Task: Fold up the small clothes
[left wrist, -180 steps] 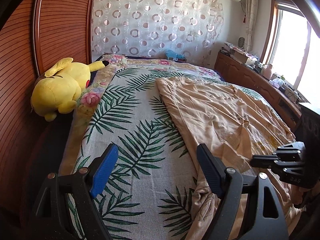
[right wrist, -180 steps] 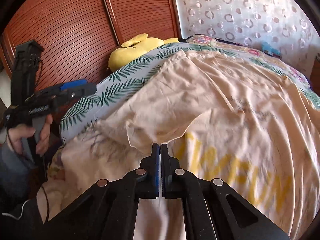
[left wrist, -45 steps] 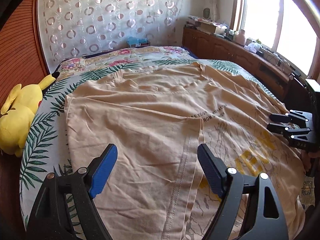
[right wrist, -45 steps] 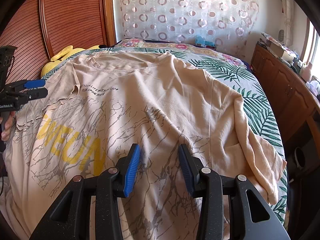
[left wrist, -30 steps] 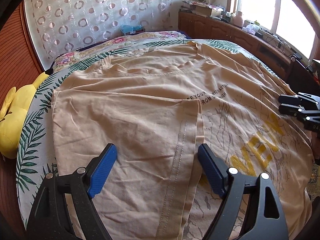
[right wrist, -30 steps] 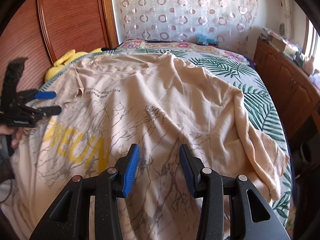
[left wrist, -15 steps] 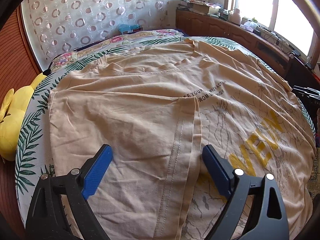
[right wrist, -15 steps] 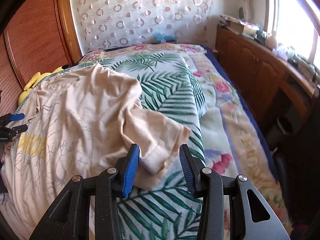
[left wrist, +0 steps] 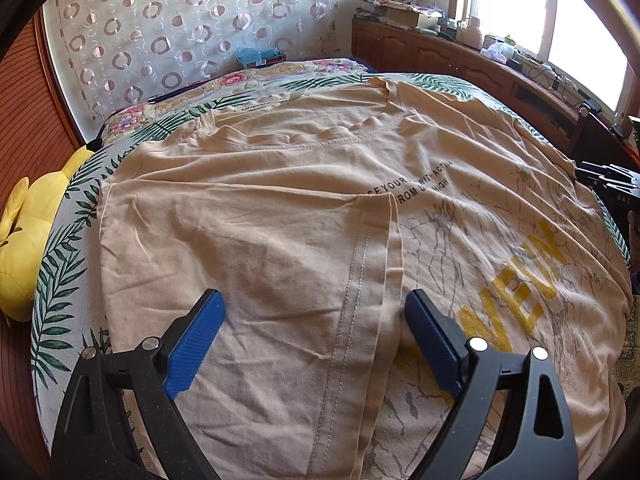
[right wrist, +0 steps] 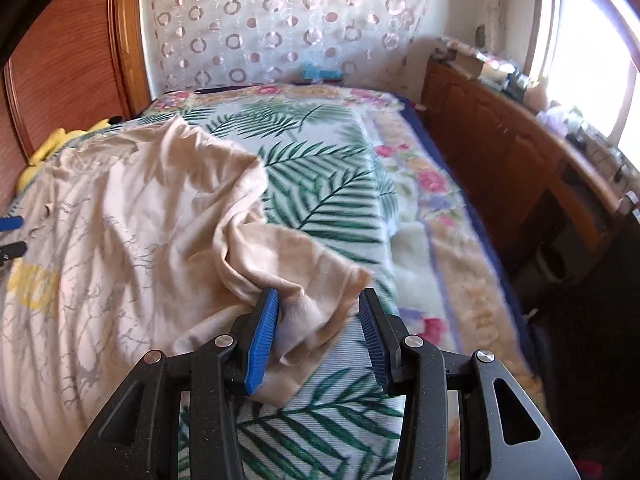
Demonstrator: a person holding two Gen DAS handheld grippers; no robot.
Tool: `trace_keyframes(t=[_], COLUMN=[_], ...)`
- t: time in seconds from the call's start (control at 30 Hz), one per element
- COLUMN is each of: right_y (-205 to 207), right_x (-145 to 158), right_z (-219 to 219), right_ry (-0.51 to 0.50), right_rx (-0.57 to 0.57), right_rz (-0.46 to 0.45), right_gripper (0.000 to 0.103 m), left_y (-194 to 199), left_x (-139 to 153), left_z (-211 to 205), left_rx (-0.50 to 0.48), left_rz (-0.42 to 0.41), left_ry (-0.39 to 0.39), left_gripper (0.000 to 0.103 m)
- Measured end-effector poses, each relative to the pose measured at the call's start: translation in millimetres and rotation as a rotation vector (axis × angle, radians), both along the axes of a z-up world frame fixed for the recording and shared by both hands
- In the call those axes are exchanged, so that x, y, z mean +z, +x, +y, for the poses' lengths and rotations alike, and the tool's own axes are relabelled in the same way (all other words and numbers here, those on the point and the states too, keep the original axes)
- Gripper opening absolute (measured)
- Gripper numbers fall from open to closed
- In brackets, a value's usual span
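Left gripper (left wrist: 314,336) wide, having just opened, over folded-in sleeve of T-shirt (left wrist: 320,208); right gripper (right wrist: 318,332) half-open around other sleeve (right wrist: 316,276), lower centre.

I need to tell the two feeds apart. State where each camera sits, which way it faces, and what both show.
Left wrist: on the left gripper, jaws open, looking along the beige T-shirt toward the curtain.
Right wrist: on the right gripper, jaws open around the shirt's sleeve, facing the leaf-print bedspread.
Shared: shirt, bedspread, curtain, yellow plush toy; each glimpses the other gripper.
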State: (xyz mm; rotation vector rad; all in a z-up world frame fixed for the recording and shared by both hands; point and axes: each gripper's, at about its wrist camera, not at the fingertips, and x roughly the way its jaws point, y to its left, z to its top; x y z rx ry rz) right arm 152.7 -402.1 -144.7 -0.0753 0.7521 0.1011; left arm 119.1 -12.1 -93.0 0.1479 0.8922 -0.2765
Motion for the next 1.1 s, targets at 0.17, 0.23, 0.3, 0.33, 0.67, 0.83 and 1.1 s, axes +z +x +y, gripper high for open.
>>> trace_keyframes(t=[0.17, 0.23, 0.3, 0.33, 0.67, 0.83, 1.1], right_y=[-8.2, -8.7, -6.8, -4.5, -7.9, -5.3, 18.7], right_x=[6.4, 5.5, 2.1, -0.1, 71.2, 97.4, 102.4], right_z=[3.4, 8.4, 13.3, 15.5, 13.9, 54.7, 122.8], right_ry=[0.027, 0.006, -0.030, -0.050, 0.082, 0.120, 0.292], right_rx=[0.066, 0.103, 0.136, 0.151, 0.239, 0.377, 0.536], right_rz=[-0.028, -0.020, 0.003, 0.019, -0.098, -0.100, -0.018], right_gripper=[0.042, 0.033, 0.015, 0.003, 0.003, 0.003, 0.003], left_y=[-0.2, -2.0, -6.8, -9.3, -37.8, -47.3, -50.5], left_x=[0.2, 1.6, 7.5, 11.0, 59.8, 74.8, 78.8], left_z=[-0.4, -0.3, 3.7, 6.8, 35.7, 37.8, 43.9], left_rx=[0.003, 0.012, 0.027, 0.035, 0.100, 0.101, 0.115], left_rz=[-0.002, -0.014, -0.048, -0.064, -0.202, -0.248, -0.256], left_ry=[0.002, 0.008, -0.004, -0.013, -0.101, -0.120, -0.131], left_gripper=[0.092, 0.092, 0.092, 0.092, 0.092, 0.092, 0.092])
